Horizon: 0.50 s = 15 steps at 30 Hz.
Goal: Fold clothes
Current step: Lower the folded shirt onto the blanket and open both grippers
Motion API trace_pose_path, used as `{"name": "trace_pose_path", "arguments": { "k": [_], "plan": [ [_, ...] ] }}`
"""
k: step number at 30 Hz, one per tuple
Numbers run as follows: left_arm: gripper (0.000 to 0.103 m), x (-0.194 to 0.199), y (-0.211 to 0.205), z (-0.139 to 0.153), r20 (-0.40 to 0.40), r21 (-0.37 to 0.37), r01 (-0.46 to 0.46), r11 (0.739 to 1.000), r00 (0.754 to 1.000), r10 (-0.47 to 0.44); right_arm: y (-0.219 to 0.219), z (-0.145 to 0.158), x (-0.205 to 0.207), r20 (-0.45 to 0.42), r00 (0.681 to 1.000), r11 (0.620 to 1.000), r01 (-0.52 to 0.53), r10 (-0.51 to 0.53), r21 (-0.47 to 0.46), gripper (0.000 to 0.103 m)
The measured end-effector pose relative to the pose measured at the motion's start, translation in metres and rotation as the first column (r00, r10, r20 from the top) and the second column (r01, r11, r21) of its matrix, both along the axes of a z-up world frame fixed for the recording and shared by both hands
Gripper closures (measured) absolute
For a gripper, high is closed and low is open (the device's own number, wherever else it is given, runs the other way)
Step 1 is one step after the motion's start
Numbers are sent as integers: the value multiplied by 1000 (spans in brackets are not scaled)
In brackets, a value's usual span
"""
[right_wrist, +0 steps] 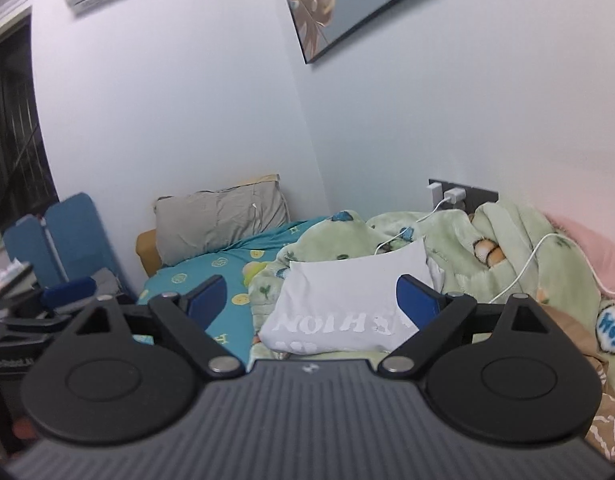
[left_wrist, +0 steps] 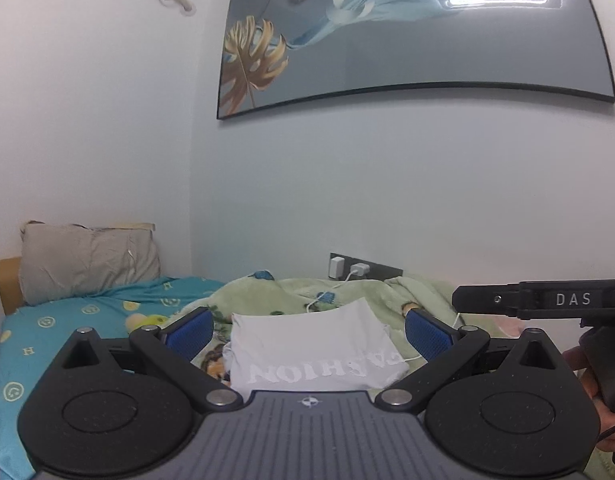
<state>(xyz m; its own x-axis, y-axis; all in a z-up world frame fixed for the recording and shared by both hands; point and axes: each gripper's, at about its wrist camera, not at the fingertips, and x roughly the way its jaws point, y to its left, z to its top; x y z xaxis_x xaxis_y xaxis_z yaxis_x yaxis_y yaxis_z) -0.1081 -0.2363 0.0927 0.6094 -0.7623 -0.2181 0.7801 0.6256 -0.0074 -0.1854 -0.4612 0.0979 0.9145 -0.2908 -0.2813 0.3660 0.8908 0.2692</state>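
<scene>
A white T-shirt (left_wrist: 307, 344) lies folded into a neat rectangle on the green blanket, its "FASHION" print upside down toward me. My left gripper (left_wrist: 309, 330) hovers above its near edge, wide open, blue pads on either side and nothing between them. In the right wrist view the same folded T-shirt (right_wrist: 343, 300) lies ahead, and my right gripper (right_wrist: 311, 300) is also open and holds nothing. The right gripper's black body (left_wrist: 547, 300), held in a hand, shows at the right edge of the left wrist view.
A rumpled green blanket (right_wrist: 507, 240) covers the bed's right half, with a white charging cable (right_wrist: 527, 264) running from a wall socket (right_wrist: 459, 194). A teal sheet (left_wrist: 67, 320) and grey pillow (left_wrist: 83, 260) lie to the left. Blue chairs (right_wrist: 67, 236) and a cluttered desk stand beside the bed.
</scene>
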Motion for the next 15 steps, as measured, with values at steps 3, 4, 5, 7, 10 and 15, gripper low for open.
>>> {"name": "trace_pose_path", "arguments": {
  "k": [3, 4, 5, 7, 10, 15],
  "plan": [
    [0, -3, 4, -18, 23, 1, -31, 1000, 999, 31, 14, -14, 1, 5, 1000, 999, -1, 1, -36, 10],
    [0, -3, 4, -23, 26, 4, -40, 999, 999, 40, 18, -19, 2, 7, 1000, 999, -1, 1, -49, 10],
    [0, -2, 5, -27, 25, 4, -47, 999, 999, 47, 23, -24, 3, 7, 1000, 998, -1, 1, -60, 10],
    [0, 3, 6, -35, 19, -1, -61, 998, 998, 61, 31, -33, 7, 6, 1000, 997, 1, 0, -80, 10],
    [0, 7, 9, -42, 25, -4, -77, 997, 997, 77, 41, -42, 13, 10, 1000, 994, 9, -8, -109, 10],
    [0, 11, 20, -50, 33, -22, -93, 995, 995, 94, 51, -56, 25, 10, 999, 993, 32, -31, -116, 10]
  ]
}}
